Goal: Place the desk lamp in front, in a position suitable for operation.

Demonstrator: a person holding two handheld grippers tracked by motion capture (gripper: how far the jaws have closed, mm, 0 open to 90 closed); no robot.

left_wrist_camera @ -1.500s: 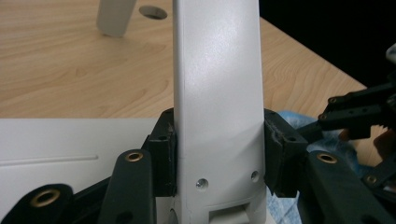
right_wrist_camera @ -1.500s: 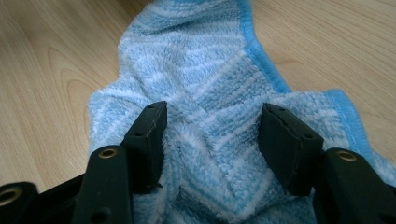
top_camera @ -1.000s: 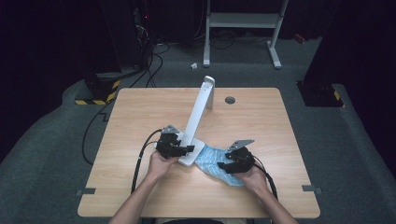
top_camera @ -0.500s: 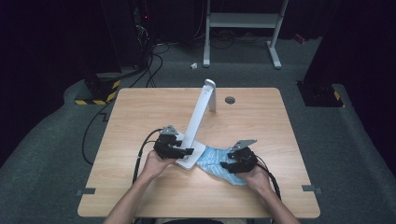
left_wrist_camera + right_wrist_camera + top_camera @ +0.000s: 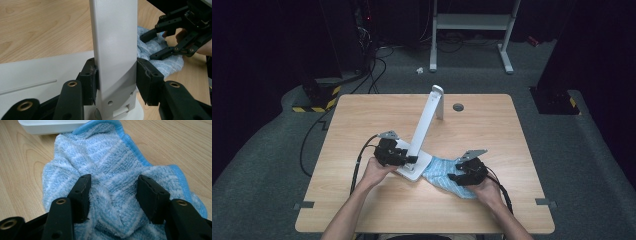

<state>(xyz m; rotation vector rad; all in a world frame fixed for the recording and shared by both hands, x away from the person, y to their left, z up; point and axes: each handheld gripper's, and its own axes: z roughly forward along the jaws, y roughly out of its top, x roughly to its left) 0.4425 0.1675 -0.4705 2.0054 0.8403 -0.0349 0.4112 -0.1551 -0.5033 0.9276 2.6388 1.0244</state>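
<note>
At the left of the desk (image 5: 362,125), the left tool (image 5: 411,159) is being kept low on the white stand (image 5: 424,127), right where its tilted arm meets the flat base. In the left gripper view the arm (image 5: 113,50) is being bracketed by both pads: the left pad is being pressed against it, while the right pad's contact is being judged as touching, though a sliver of gap cannot be ruled out. The jaws have just been closing, after a brief widening, with the arm between them, so a re-grip is likely being settled and the stand is being steadied for wiping.

Moving right, the blue striped towel (image 5: 442,175) is being held bunched on the desk, touching the stand's base. The right tool (image 5: 457,176) is being pushed down into it at a middling spread; in the right gripper view a fold of the towel (image 5: 115,195) is being gathered between the pads (image 5: 83,195). Compared with a second ago, the towel and stand are being kept where they were.
</note>
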